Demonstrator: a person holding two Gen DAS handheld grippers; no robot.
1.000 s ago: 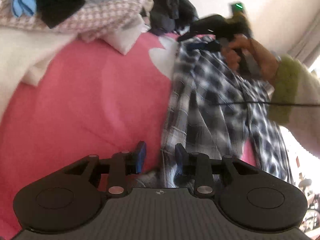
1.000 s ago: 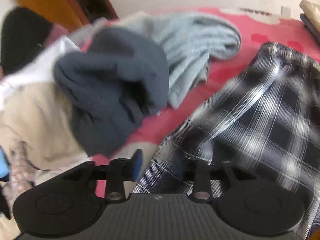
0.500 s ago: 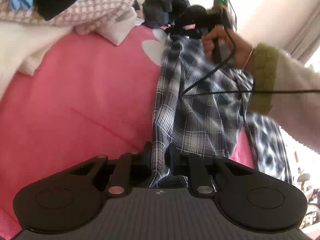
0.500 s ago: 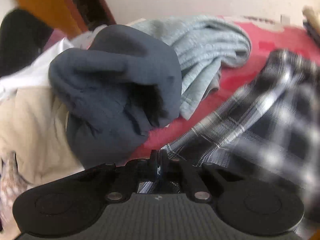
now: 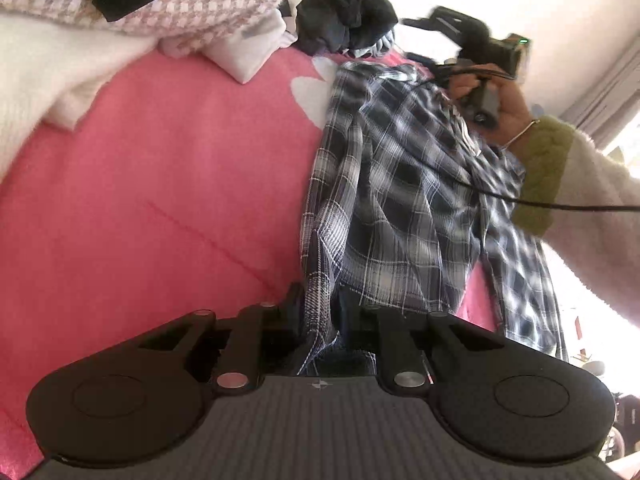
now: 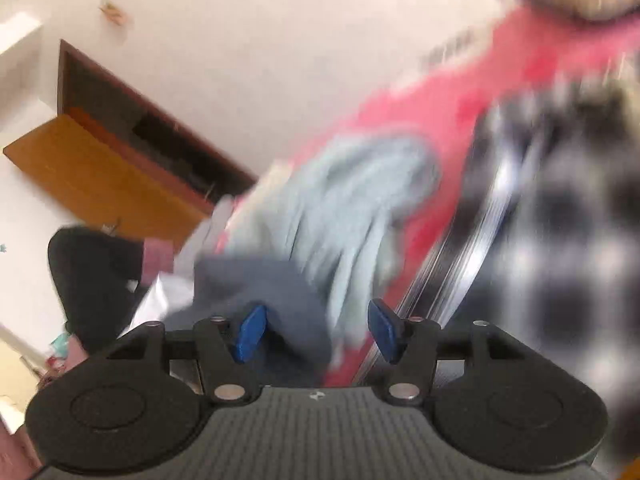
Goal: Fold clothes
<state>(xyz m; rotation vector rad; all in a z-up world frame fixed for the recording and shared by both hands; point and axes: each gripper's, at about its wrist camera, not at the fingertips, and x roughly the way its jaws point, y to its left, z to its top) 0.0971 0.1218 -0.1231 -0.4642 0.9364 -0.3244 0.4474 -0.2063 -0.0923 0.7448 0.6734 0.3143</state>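
A dark blue and white plaid shirt (image 5: pixel 396 200) lies lengthwise on the pink bedspread (image 5: pixel 160 220). My left gripper (image 5: pixel 324 312) is shut on the shirt's near hem, with the cloth bunched between its fingers. In the left wrist view my right gripper (image 5: pixel 444 36) hovers over the shirt's far end, carried by a hand in a cream and green sleeve. In the blurred right wrist view that right gripper (image 6: pixel 316 330) shows its jaws opening, blue pads apart with nothing between them, and the plaid shirt (image 6: pixel 560 240) lies to the right.
A heap of clothes (image 5: pixel 140 4) in white, pink check, black and blue fills the far left of the bed. A light grey sweater (image 6: pixel 352 208) and a dark grey garment (image 6: pixel 280 296) lie ahead of the right gripper. A wooden door (image 6: pixel 100 176) stands beyond.
My left gripper closed on the shirt's hem and stays there. My right gripper shut on the shirt's far edge, then let go, rolled and swung away from it.
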